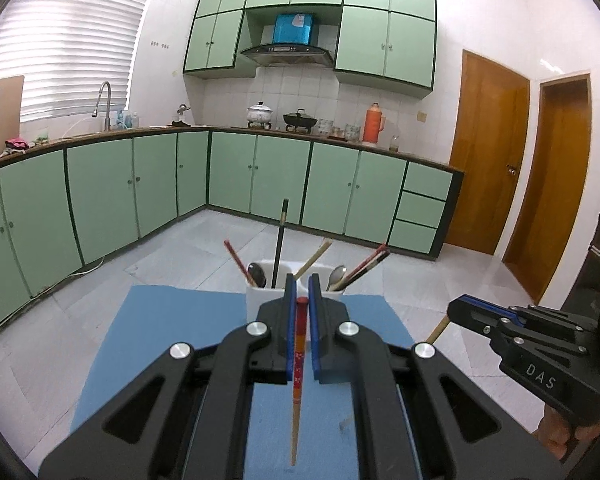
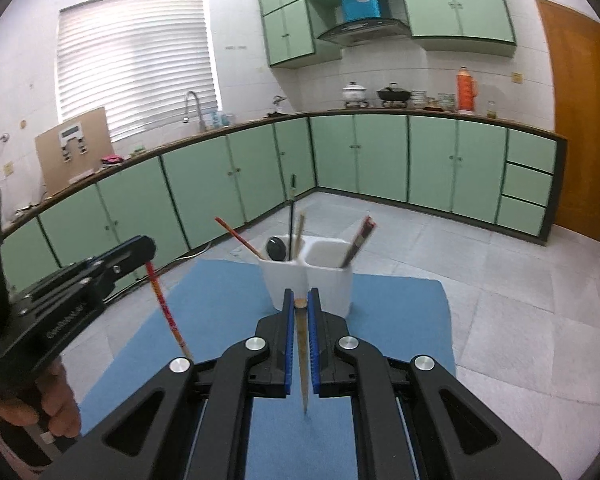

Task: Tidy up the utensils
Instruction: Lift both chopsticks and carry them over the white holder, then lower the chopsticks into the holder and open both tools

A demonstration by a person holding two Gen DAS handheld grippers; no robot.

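Observation:
A white two-compartment utensil holder stands at the far end of a blue mat. It holds chopsticks and spoons. My left gripper is shut on a red chopstick, held above the mat just in front of the holder; it also shows in the right wrist view. My right gripper is shut on a wooden chopstick, also just before the holder, and shows at the right of the left wrist view.
The mat lies on a pale tiled surface. Green kitchen cabinets with a worktop run along the far walls. Wooden doors stand at the right.

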